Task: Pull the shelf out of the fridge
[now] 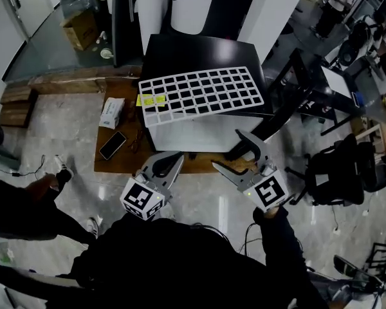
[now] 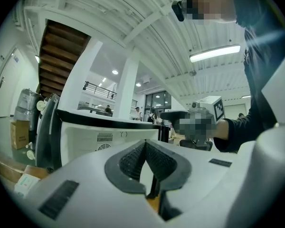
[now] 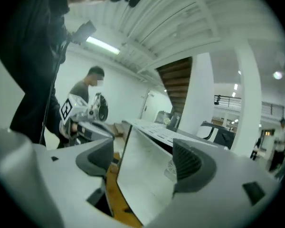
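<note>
Nearest the person, the left gripper (image 1: 170, 160) hangs clenched on nothing, and the right gripper (image 1: 226, 150) is spread wide and empty, both just short of the white front of the fridge (image 1: 193, 134). Beyond them the grid shelf (image 1: 202, 92) lies flat on top of the fridge. The pull looks done; any next move would mean regripping the shelf's near edge
</note>
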`<move>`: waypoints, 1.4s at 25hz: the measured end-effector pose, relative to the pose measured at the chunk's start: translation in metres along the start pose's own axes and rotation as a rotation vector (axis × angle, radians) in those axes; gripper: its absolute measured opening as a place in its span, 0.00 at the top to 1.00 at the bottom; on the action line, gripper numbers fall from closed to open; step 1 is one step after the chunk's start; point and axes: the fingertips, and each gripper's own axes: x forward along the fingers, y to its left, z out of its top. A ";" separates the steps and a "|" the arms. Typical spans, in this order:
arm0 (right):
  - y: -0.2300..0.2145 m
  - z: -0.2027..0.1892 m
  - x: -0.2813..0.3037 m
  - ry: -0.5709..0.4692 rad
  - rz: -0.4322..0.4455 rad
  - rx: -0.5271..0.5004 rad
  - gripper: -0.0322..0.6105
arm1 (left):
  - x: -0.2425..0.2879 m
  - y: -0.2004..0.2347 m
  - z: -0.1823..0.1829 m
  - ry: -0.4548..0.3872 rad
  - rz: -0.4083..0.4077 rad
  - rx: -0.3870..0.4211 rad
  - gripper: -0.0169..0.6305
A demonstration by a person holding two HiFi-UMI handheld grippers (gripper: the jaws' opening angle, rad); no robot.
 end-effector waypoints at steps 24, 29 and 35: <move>0.109 -0.043 -0.056 -0.224 -0.011 0.409 0.94 | -0.039 -0.094 -0.038 0.070 -0.094 0.001 0.96; 0.110 -0.046 -0.059 -0.219 -0.010 0.389 0.94 | -0.038 -0.097 -0.039 0.073 -0.090 0.001 0.96; 0.108 -0.047 -0.057 -0.214 -0.006 0.373 0.94 | -0.038 -0.095 -0.039 0.075 -0.083 0.001 0.96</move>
